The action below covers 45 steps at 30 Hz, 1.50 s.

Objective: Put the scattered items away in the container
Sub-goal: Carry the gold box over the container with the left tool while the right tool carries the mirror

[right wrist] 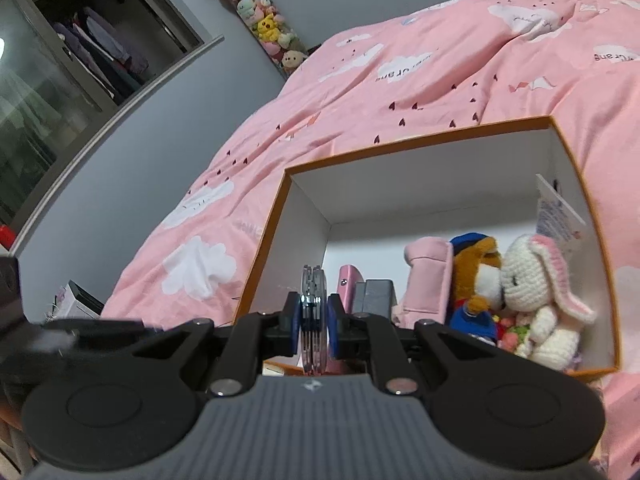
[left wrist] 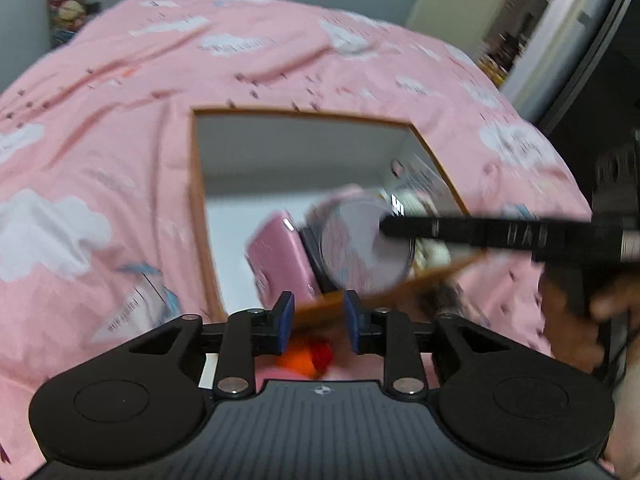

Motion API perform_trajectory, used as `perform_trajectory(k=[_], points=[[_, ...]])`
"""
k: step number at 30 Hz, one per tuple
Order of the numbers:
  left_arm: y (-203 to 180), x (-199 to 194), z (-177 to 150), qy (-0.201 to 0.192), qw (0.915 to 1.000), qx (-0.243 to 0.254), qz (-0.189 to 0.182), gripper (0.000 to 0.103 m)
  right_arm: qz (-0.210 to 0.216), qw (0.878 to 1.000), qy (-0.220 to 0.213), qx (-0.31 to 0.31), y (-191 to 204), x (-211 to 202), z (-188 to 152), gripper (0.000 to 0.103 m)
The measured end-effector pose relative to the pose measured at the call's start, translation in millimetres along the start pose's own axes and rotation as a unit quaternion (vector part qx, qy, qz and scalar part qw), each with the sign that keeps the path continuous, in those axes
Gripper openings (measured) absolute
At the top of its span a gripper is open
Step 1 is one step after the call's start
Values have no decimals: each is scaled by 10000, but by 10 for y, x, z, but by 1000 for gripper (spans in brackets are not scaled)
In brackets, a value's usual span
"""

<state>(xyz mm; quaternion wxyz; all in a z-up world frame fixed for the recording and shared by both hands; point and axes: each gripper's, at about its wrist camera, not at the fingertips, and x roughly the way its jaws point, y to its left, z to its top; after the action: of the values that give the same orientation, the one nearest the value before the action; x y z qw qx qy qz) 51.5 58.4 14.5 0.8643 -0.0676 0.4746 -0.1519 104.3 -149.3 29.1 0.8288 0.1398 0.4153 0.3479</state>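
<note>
Right claw (right wrist: 314, 322), disc (right wrist: 313, 312), box rim (right wrist: 416, 142)

Bedspread (right wrist: 420, 92): soft pink cloth, matt, creased, printed with white clouds. Box (right wrist: 308, 208): smooth matt white card inside, orange edge. Far-right rabbit (right wrist: 536, 300): rough crocheted yarn. Bear (right wrist: 478, 276) beside it: short plush. Round disc (right wrist: 313, 312): clear glossy plastic, ridged rim. Pink case (left wrist: 280, 260): glossy. Gripper pads (right wrist: 294, 328): matt blue. Gripper bodies looked like matt black plastic with metal pins.
</note>
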Motion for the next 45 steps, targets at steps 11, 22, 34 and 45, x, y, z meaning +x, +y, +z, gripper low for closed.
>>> perform_trajectory(k=[11, 22, 34, 45], points=[[-574, 339, -469, 972, 9909, 925, -89, 66, -276, 9996, -100, -57, -115, -627, -307, 15], [-772, 768, -735, 1640, 9777, 1219, 492, 70, -796, 9957, 294, 366, -452, -633, -698, 15], [-583, 755, -723, 1577, 9843, 679, 411, 54, -782, 9957, 373, 340, -443, -579, -742, 15], [-170, -65, -277, 410, 9983, -416, -59, 53, -177, 9998, -23, 54, -150, -595, -318, 15]])
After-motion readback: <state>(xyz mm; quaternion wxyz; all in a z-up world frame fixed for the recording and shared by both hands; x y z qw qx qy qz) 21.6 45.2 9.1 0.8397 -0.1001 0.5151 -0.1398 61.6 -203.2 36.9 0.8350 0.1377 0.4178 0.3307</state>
